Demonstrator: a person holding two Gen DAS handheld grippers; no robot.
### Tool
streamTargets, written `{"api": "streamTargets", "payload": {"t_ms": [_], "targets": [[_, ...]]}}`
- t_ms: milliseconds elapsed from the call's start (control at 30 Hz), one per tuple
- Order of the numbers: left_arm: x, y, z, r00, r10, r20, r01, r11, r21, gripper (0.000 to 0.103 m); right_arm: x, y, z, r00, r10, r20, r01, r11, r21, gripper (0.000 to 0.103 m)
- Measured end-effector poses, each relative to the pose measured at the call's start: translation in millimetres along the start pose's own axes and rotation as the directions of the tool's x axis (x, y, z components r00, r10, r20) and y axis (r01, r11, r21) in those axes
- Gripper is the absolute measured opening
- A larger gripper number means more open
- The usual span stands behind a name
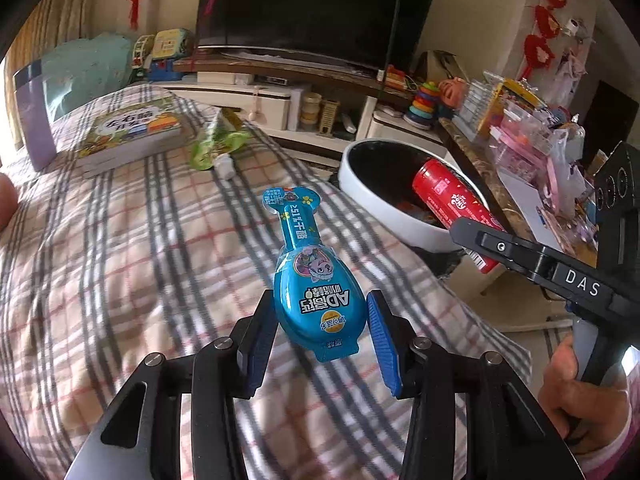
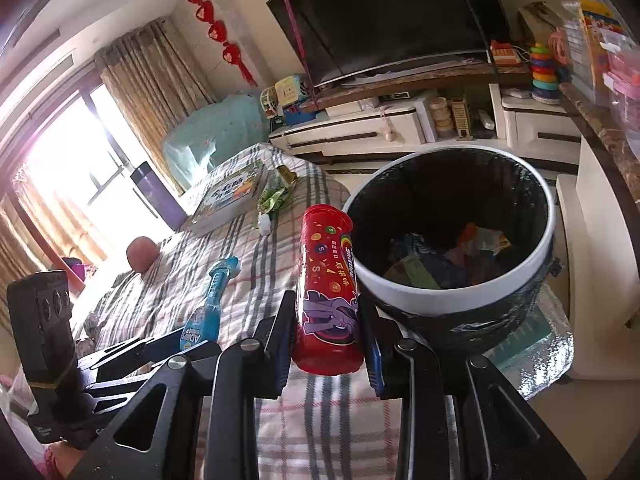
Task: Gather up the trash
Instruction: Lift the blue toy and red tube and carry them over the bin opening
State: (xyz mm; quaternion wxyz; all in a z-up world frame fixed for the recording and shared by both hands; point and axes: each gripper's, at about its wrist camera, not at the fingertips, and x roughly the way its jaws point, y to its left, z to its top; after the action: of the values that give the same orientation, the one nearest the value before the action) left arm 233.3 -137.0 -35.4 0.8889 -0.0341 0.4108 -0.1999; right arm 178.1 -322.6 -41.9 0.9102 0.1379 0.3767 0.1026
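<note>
Trash on the checked bed cover [image 1: 120,248]: lying in a loose line from upper left to centre of the left wrist view.
Green wrapper [image 1: 214,142]: resting crumpled in the upper left, just beside a picture book [image 1: 132,136].
Blue snack pack [image 1: 310,276]: lying flat at centre frame, its round end sitting between the blue pads [image 1: 382,336].
Left tongs [image 1: 320,332]: standing wide open around that pack, gaps showing on both sides, gripping nothing.
Red candy tube [image 2: 328,292]: standing upright at centre of the right wrist view, just beside the bin's rim.
Right tongs [image 2: 326,332]: pressing closed on the tube's lower half, one finger at each side.
Trash bin [image 2: 420,296]: sitting right of centre in the right wrist view, white-rimmed, black-lined, holding coloured wrappers at the bottom.
Television [image 2: 392,12]: filling the upper middle of that view.
</note>
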Motion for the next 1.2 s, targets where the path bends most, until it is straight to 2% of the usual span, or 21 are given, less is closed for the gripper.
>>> {"api": "streamTargets", "payload": {"t_ms": [400, 1200], "targets": [[12, -23, 16, 0.999, -0.034, 0.000, 0.034, 0.998, 0.049, 0.043, -18, -27, 4, 0.999, -0.030, 0.032, 0.029, 0.998, 0.047, 0.030], [31, -52, 33, 0.997, -0.073, 0.002, 0.073, 0.991, 0.112, 0.043, -29, -52, 11, 0.997, -0.064, 0.050, 0.060, 0.995, 0.081, 0.030]]}}
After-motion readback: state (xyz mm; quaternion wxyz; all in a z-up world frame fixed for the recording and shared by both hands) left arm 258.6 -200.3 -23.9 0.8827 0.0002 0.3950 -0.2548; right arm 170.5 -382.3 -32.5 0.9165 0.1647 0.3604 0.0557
